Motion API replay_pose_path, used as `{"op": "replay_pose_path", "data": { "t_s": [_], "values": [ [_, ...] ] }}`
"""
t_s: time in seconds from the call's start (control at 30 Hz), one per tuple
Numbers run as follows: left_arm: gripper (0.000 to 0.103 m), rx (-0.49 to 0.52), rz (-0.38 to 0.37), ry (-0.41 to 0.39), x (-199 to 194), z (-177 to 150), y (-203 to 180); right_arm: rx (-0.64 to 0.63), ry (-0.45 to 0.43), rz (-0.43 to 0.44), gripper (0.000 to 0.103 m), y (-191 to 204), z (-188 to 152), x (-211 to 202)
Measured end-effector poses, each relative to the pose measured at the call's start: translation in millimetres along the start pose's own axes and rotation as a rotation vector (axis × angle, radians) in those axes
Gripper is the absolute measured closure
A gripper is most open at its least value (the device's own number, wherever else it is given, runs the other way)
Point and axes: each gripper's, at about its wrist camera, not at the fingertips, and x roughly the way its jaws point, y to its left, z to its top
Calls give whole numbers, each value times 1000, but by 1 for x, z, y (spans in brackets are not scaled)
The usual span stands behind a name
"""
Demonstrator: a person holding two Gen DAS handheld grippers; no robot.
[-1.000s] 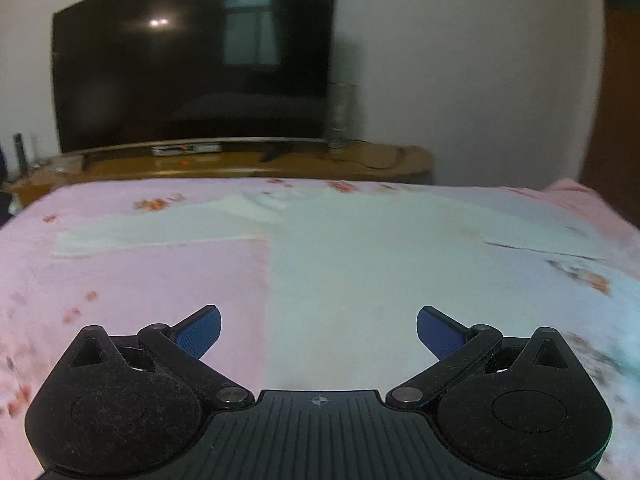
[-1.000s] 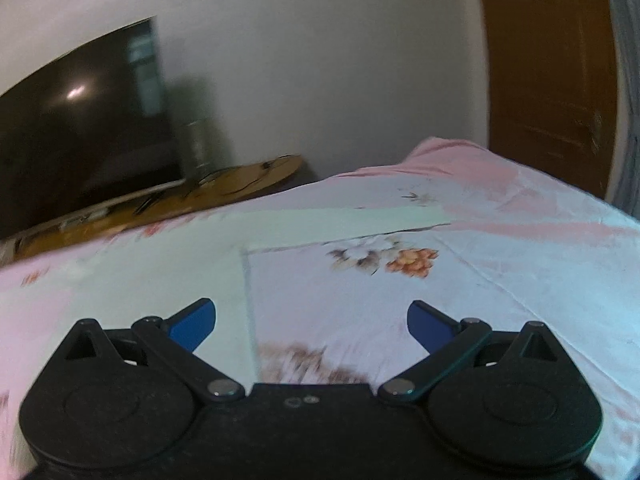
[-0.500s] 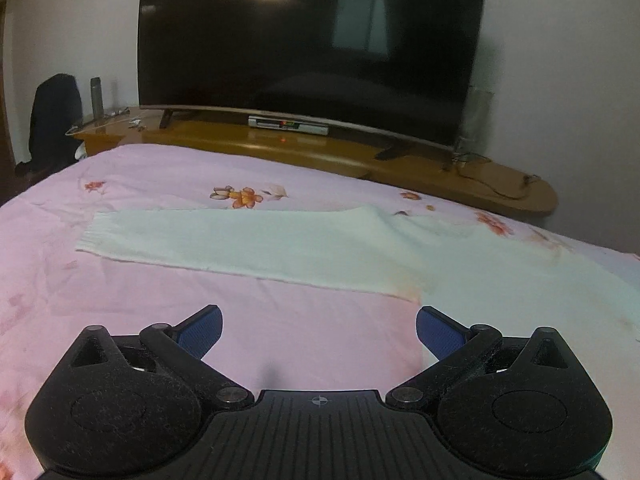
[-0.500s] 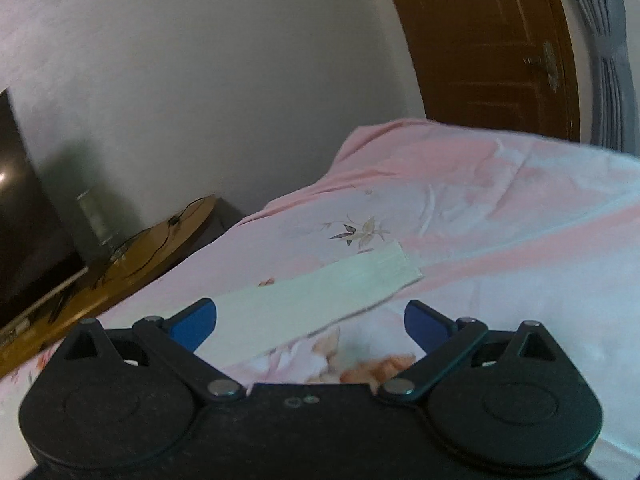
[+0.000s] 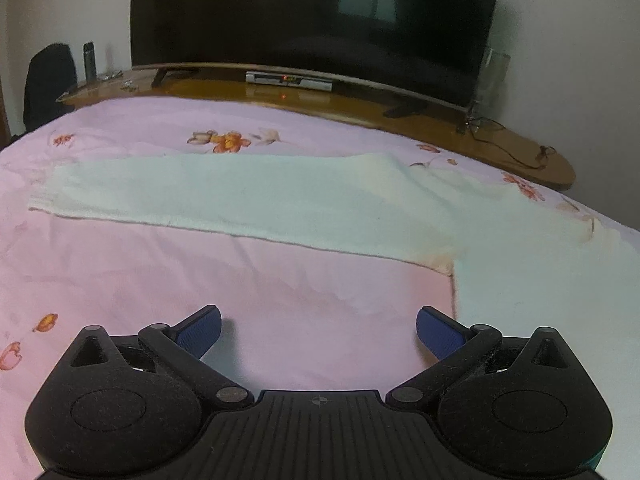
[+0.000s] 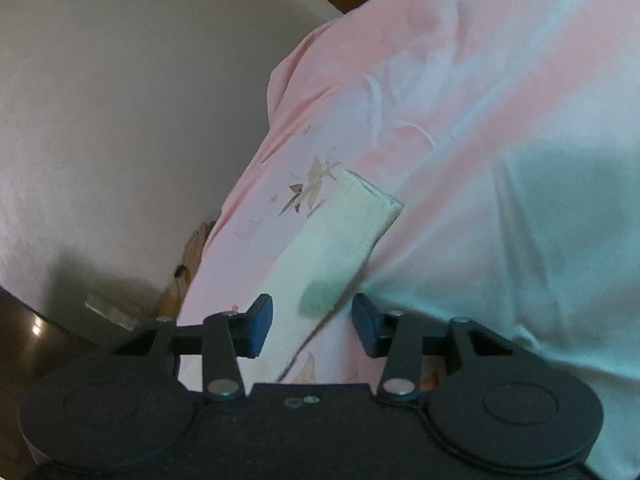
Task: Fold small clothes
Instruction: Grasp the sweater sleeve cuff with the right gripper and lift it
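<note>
A white knit sweater (image 5: 520, 280) lies flat on the pink floral bedsheet (image 5: 160, 280). Its left sleeve (image 5: 224, 196) stretches out to the left, cuff at the far left. My left gripper (image 5: 318, 330) is open and empty, low over the sheet just left of the sweater's body edge. In the right wrist view the right sleeve (image 6: 340, 232) runs away from me to its cuff. My right gripper (image 6: 313, 322) is open with narrowed jaws, straddling the sleeve's near part; contact cannot be told.
A large dark TV (image 5: 312, 20) stands on a wooden console (image 5: 360, 108) beyond the bed's far edge. A dark chair (image 5: 48, 80) is at far left. A white wall (image 6: 120, 120) lies past the bed's edge in the right wrist view.
The left gripper swung left, bringing the left sleeve into view. The right gripper turned and dropped toward the right sleeve, and its jaws narrowed from wide open.
</note>
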Motion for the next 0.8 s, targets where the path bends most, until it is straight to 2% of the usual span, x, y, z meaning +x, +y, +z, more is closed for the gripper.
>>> {"op": "replay_pose_path", "data": {
  "t_s": [0.17,0.2,0.3,0.43,0.57,0.67,0.8],
  "values": [
    [0,-34,4,9,9,1,9,5,-10,-11,67,3,6,7],
    [0,-34,-1,11,10,2,10,0,-10,-21,71,5,7,9],
    [0,-26,-11,22,11,5,13,-42,-2,-89,98,9,9,15],
    [0,-21,-14,31,8,5,19,-170,-10,-135,99,27,6,18],
    [0,-38,-26,21,4,5,27,-239,-23,-151,99,41,3,15],
    [0,-47,-24,9,2,6,35,-299,-22,-136,99,58,-4,15],
    [0,-69,4,14,3,8,46,-415,-9,-73,99,96,-28,12]
  ]
}}
